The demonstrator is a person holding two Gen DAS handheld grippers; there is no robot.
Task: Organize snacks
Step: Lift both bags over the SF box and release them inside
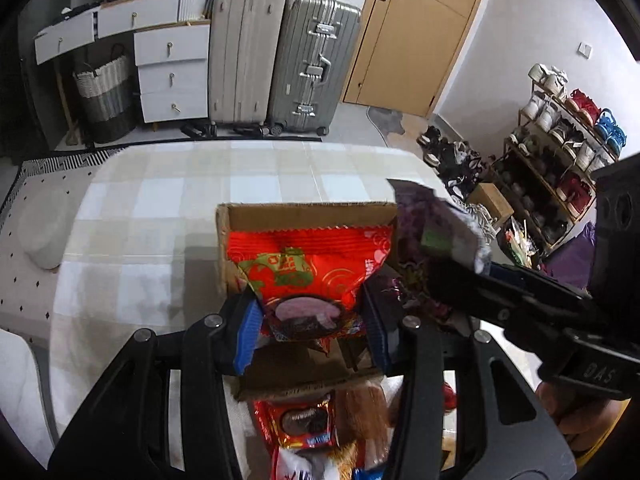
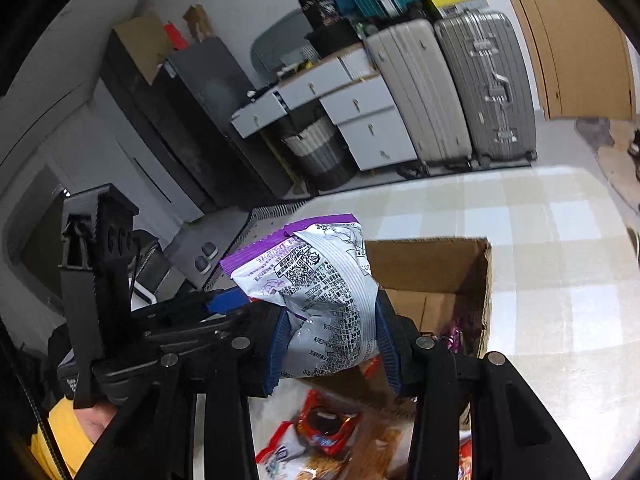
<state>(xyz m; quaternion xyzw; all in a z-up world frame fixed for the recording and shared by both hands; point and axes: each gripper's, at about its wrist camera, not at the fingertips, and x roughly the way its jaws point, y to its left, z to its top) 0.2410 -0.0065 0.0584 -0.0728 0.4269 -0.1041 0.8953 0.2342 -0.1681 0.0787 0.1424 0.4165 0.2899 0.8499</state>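
Observation:
My left gripper is shut on a red snack packet and holds it over the open cardboard box on the checked tablecloth. To its right in the left wrist view, my right gripper carries a purple-and-white snack packet at the box's right side. In the right wrist view my right gripper is shut on that purple-and-white packet, just left of the box. The left gripper's black body shows at the left there.
Loose snack packets lie on the table in front of the box, also seen as packets below my right gripper. A few wrappers lie inside the box. Suitcases, white drawers and a shoe rack stand beyond the table.

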